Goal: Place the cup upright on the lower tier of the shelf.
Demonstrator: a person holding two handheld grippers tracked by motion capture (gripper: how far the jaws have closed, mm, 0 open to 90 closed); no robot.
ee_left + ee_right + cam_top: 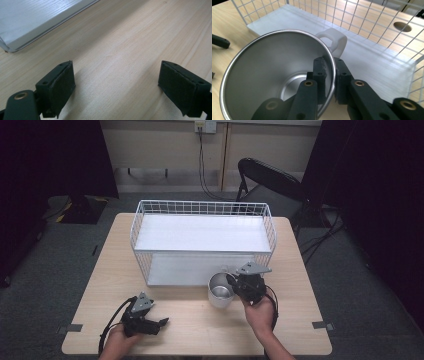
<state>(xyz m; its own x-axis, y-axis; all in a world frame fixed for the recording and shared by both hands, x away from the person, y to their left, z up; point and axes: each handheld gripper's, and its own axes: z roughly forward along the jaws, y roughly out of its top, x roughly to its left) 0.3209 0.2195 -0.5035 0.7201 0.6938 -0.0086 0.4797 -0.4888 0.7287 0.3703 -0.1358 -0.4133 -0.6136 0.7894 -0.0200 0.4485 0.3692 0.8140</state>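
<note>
So the wire rack (pixel 202 240) sits on the far half of the table (pixel 100 285), taking up most of the middle. The cup (pixel 220 291) is right in front of it, around 5 o'clock from the rack's centre, with the right gripper (pixel 235 282) at the cup's 3 o'clock, one jaw inside the rim and one outside. The left gripper (pixel 160 324) rests on the table near the front edge, roughly 8 o'clock from the cup and well apart from it. A chair (pixel 267 180) stands behind the table, at 1 o'clock from the rack.

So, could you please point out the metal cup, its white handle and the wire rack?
metal cup (pixel 269 65), right gripper view, inner wall.
white handle (pixel 337 40), right gripper view, outer loop.
wire rack (pixel 200 208), high view, back rim.
</note>
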